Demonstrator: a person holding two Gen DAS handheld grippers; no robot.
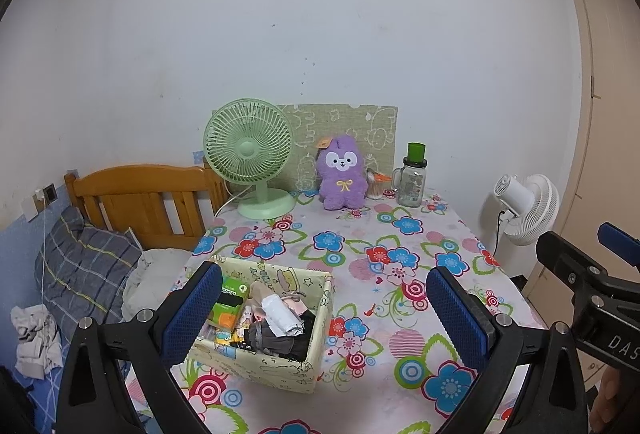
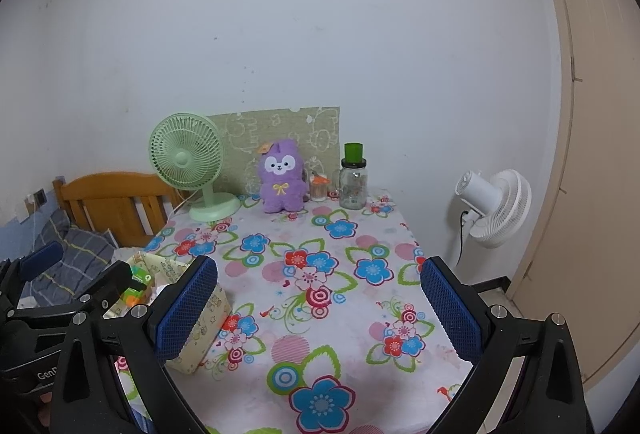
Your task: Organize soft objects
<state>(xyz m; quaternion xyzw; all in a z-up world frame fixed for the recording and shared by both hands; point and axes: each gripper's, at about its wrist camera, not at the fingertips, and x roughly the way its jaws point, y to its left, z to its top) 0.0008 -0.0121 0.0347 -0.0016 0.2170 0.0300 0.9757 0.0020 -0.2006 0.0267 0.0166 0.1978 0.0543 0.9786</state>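
Observation:
A purple plush toy (image 1: 342,175) (image 2: 281,182) sits upright at the back of the flowered table (image 1: 360,258) (image 2: 320,274), against a green patterned board. A cream fabric box (image 1: 276,362) (image 2: 200,334) stands near the front left, filled with soft items: a white roll, dark grey cloth and green packets. My left gripper (image 1: 324,310) is open above the box's right side, nothing between its fingers. My right gripper (image 2: 319,308) is open over bare tablecloth to the right of the box, holding nothing.
A green desk fan (image 1: 252,157) (image 2: 188,165) stands left of the plush; a glass jar with green lid (image 1: 412,177) (image 2: 353,177) and a small cup stand right. A white floor fan (image 1: 528,209) (image 2: 496,207), door, and bed with a checked pillow (image 1: 84,266) flank the table.

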